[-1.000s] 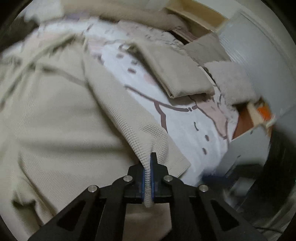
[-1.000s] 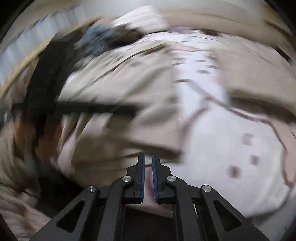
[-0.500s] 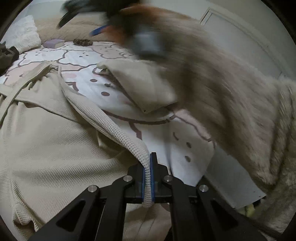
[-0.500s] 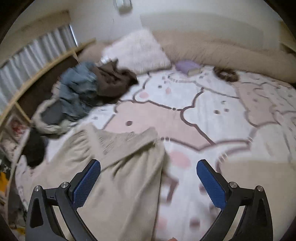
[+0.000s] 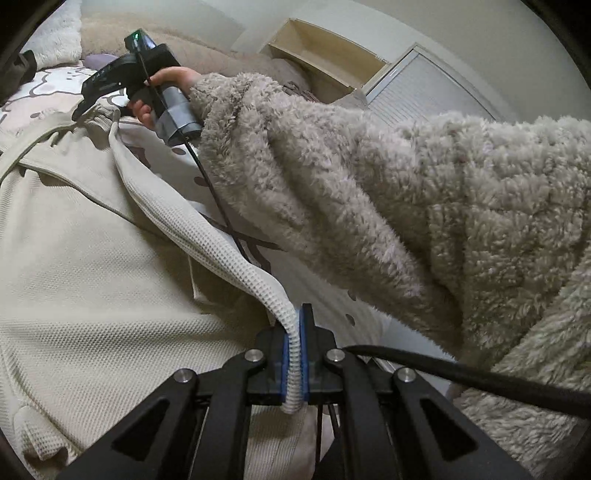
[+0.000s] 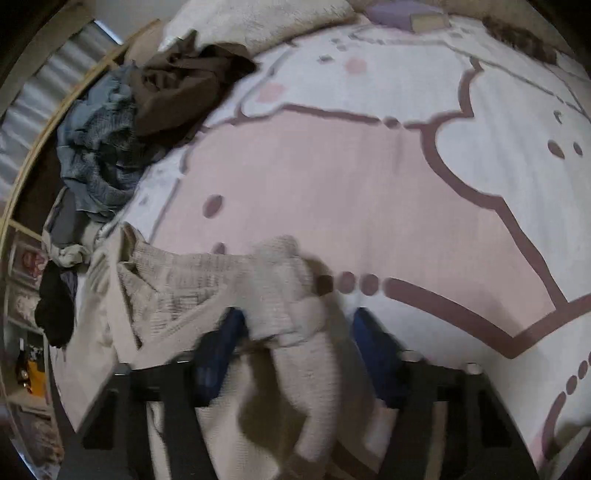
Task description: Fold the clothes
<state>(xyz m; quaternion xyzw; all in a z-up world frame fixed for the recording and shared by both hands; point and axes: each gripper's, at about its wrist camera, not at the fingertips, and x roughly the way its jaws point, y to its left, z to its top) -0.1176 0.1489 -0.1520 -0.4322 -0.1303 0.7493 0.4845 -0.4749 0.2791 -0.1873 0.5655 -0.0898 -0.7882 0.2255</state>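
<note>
Blur hides right gripper (image 6: 299,354) fingers straddling cream garment (image 6: 273,295)

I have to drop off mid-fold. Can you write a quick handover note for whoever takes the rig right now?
Left tongs: shut on an edge of the cream waffle-knit garment, which lies spread over the pink-and-white cartoon-print bedspread.
Right tongs: open, a bunched corner of the same garment between the fingers, not yet pinched.
Done: one edge secured. No finished fold visible on this garment.
Left: close the right tongs on the corner, then fold. A pile of brown and blue clothes waits near the fluffy white pillow.
</note>
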